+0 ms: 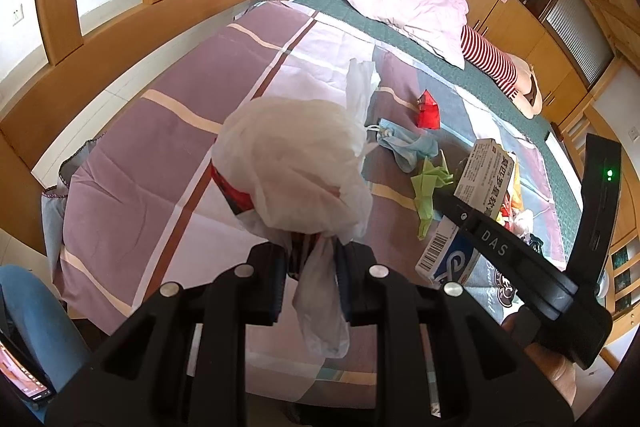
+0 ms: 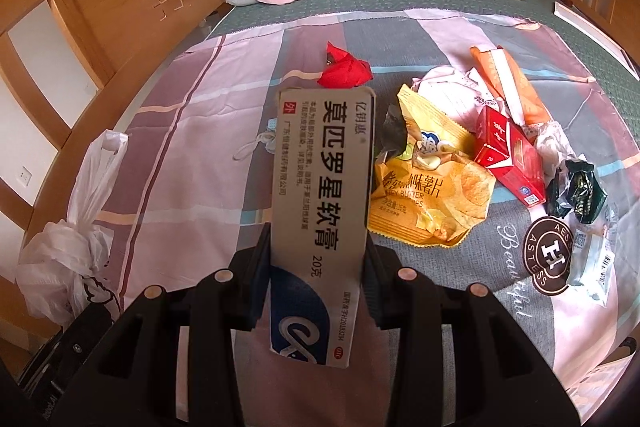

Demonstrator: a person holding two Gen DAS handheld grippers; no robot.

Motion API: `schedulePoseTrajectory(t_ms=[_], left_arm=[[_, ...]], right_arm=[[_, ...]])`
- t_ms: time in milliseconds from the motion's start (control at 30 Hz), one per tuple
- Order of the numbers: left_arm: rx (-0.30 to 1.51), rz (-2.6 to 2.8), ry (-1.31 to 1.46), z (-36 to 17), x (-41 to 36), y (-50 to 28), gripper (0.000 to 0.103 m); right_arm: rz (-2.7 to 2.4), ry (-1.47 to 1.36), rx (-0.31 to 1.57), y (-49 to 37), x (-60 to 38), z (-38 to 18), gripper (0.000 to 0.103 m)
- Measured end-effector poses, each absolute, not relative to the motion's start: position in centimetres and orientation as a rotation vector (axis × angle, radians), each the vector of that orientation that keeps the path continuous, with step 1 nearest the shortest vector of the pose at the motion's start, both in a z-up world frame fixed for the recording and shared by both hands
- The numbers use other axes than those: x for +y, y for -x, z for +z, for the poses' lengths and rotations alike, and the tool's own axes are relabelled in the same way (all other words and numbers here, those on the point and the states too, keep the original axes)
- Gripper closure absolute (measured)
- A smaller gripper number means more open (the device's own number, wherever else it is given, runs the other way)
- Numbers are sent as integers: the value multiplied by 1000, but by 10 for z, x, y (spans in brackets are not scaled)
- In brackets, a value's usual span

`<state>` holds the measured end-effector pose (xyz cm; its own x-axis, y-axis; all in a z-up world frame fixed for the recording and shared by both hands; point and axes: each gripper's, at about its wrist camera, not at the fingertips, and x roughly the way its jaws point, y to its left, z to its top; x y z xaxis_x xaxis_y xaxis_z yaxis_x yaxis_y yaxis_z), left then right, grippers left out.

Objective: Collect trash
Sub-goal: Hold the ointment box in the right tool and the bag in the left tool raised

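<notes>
Holding the neck of a white plastic bag (image 1: 296, 167), the left gripper (image 1: 310, 267) has its jaws narrowed on the gathered film, and the bulging body of the bag hangs out beyond them, above the patchwork bedspread (image 1: 160, 147). Something red and white shows through the bag's lower side, so it seems to hold some rubbish already. Its mouth is bunched in the grip, not open.

Moving rightward, a blue face mask (image 1: 404, 143), a red paper scrap (image 1: 428, 111) and a green folded paper (image 1: 428, 187) lie loose on the bed between the two tools.

Further right, the right gripper (image 2: 316, 279) has its jaws clamped across the width of an ointment carton (image 2: 324, 187), whose long axis runs straight out along the fingers, lifted clear of the bed. In the right wrist view the bag hangs low at the far left, well apart from the carton, so the carton must travel leftward, end first, to the bag. I judge the bag's closed neck to be the obstacle to dropping it in.

Right of the carton lie a yellow crisp packet (image 2: 432, 187), a red cigarette pack (image 2: 508, 155) and a dark green wrapper (image 2: 576, 191), none collected yet.
</notes>
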<state>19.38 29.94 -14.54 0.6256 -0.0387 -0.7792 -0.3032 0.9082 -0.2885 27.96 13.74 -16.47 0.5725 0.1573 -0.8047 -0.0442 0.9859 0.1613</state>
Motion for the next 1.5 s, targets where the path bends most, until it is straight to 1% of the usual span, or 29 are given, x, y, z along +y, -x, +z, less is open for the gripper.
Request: schedulePoseTrajectory(t_ms=[567, 733, 1500], left_arm=[[890, 147, 418, -145, 297, -194, 81], [891, 144, 425, -145, 298, -194, 81], [893, 139, 432, -144, 299, -193, 81]], right_arm=[[134, -103, 982, -280, 144, -170, 63], [127, -120, 962, -279, 142, -169, 63], [166, -94, 1019, -280, 151, -177, 63]])
